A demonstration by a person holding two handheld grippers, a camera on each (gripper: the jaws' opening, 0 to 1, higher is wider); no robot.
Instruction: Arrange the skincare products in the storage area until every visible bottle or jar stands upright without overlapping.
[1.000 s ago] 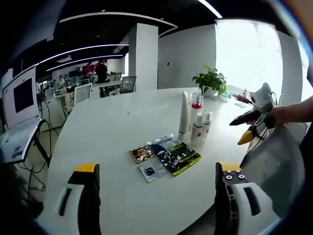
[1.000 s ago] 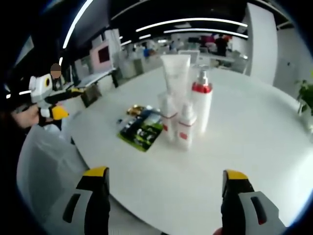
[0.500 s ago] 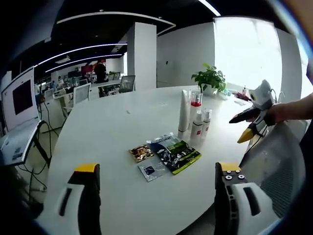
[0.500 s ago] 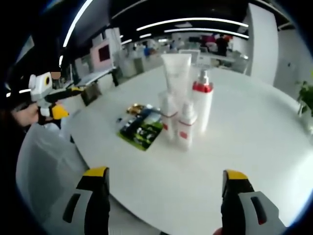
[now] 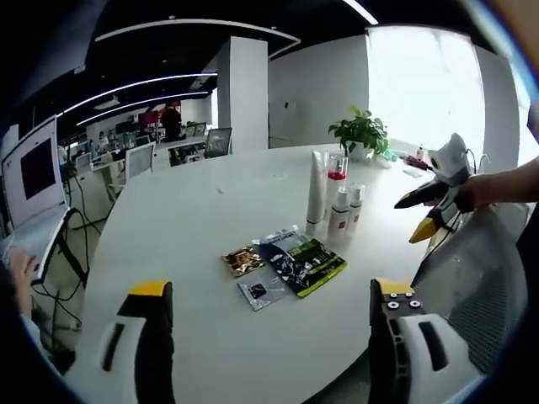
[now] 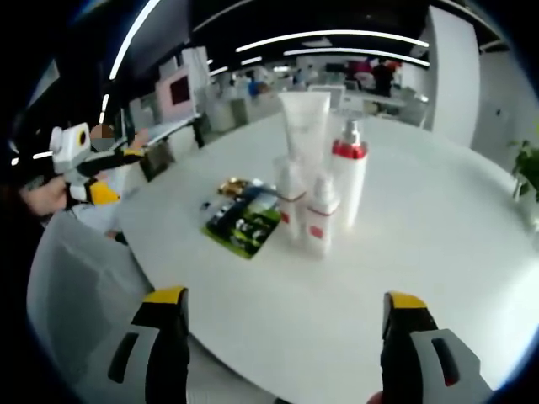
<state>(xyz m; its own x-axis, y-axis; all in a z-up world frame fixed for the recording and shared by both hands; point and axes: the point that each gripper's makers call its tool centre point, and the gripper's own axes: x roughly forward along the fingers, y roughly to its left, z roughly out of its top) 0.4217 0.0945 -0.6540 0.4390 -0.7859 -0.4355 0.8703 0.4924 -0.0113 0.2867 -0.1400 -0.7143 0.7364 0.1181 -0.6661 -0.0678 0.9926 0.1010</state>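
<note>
- Right gripper [image 6: 282, 337]: jaws rise from the bottom of the right gripper view, set wide, nothing between them; the cluster of bottles sits straight ahead, centre of frame, well apart from the tips.
- Left gripper [image 5: 265, 337]: jaws wide and empty at the bottom of the left gripper view; the same cluster lies right of centre in that frame and noticeably farther off; the right gripper is judged the nearer of the two.
- White tube [image 6: 301, 126]: tallest item, standing on its cap, long axis upright; rear of the group.
- Pump bottle [image 6: 348, 181] with a red band: upright, just beside the tube on its right in the frame.
- Small spray bottle [image 6: 319, 220] and second small bottle [image 6: 289, 202]: both upright at the front; packed close, though whether they touch cannot be told from here.
- Green sachet pack [image 6: 244, 225]: lying flat on the white round table [image 6: 438, 252], left of the bottles in the frame; smaller foil sachets [image 5: 244, 263] lie beside it.
- Potted plant [image 5: 362, 135]: far edge of the table, behind the cluster.
- Judgement: every bottle appears to stand already; any coming reach would go straight forward from the right gripper, meeting vertical axes side-on.
</note>
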